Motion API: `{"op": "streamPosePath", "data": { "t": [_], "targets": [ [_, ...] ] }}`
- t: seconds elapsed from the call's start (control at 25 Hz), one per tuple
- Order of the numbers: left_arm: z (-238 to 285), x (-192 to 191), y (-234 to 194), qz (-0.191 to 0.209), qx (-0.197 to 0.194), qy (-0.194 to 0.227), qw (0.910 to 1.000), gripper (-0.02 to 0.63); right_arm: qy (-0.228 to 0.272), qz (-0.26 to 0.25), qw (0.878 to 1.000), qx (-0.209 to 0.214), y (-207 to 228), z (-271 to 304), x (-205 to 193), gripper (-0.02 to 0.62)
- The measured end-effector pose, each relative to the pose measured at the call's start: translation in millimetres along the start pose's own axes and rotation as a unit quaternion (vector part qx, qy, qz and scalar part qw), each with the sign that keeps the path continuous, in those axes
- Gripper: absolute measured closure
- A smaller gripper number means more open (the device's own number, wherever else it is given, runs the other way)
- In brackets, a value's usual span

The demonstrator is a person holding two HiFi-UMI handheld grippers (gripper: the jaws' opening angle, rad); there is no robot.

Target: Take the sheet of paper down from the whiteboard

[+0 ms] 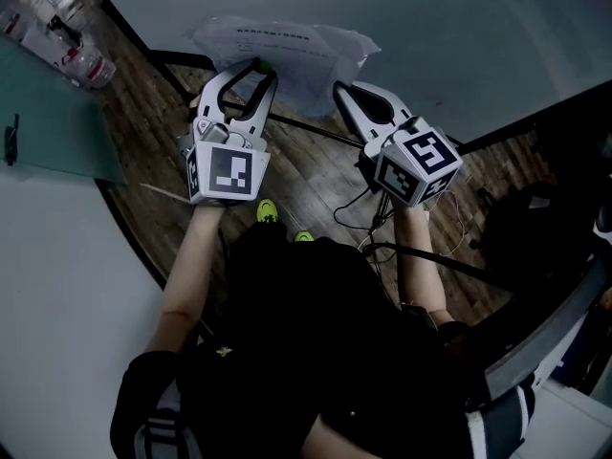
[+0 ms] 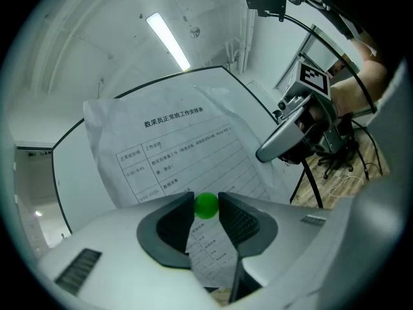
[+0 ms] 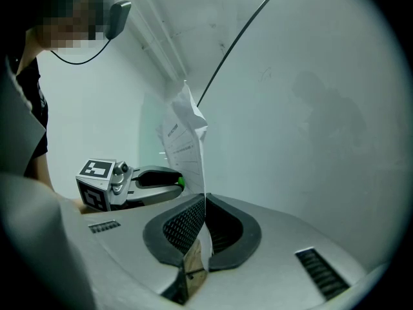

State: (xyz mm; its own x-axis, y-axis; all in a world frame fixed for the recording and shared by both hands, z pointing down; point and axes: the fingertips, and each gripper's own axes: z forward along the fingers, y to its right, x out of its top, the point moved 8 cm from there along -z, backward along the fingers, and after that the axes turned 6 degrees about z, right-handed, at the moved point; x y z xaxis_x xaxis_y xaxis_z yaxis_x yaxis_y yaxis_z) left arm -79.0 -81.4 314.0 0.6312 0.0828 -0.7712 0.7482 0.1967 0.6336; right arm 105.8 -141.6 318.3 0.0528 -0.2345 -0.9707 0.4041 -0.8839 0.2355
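Low on the whiteboard (image 1: pixel 459 36), near its dark bottom frame, the sheet of paper (image 1: pixel 287 46) lies crumpled and wavy, printed with a heading and a ruled table; a small round green magnet (image 2: pixel 206 205) sits on its lower middle. The left gripper (image 1: pixel 256 68) reaches up to that spot; its fingers (image 2: pixel 171 221) are closed on the magnet from both sides, with the sheet running down behind them. The right gripper (image 1: pixel 344 92) is just beside the left one, at the sheet's lower right edge; its fingers (image 3: pixel 184 228) are pressed together with the paper's edge pinched between them. Seen from the right gripper view, the sheet rises edge-on out of that grip, bowed away from the board; each gripper shows close by in the other's view. A ceiling strip light (image 2: pixel 168 41) glows above the board in the left gripper view. Below, in the head view, yellow-green shoes (image 1: pixel 267 210) stand on a wooden floor (image 1: pixel 316 175); thin cables (image 1: pixel 356 204) trail across it.
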Motion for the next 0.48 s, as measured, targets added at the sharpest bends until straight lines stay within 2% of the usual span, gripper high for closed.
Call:
{"op": "streamPosePath", "data": {
  "t": [0.48],
  "targets": [
    [-9.2, 10.7, 10.1, -0.012, -0.002, -0.025, 0.9996, 0.474, -0.012, 0.025, 0.999, 0.034, -5.6, -5.9, 3.9, 0.578]
  ]
}}
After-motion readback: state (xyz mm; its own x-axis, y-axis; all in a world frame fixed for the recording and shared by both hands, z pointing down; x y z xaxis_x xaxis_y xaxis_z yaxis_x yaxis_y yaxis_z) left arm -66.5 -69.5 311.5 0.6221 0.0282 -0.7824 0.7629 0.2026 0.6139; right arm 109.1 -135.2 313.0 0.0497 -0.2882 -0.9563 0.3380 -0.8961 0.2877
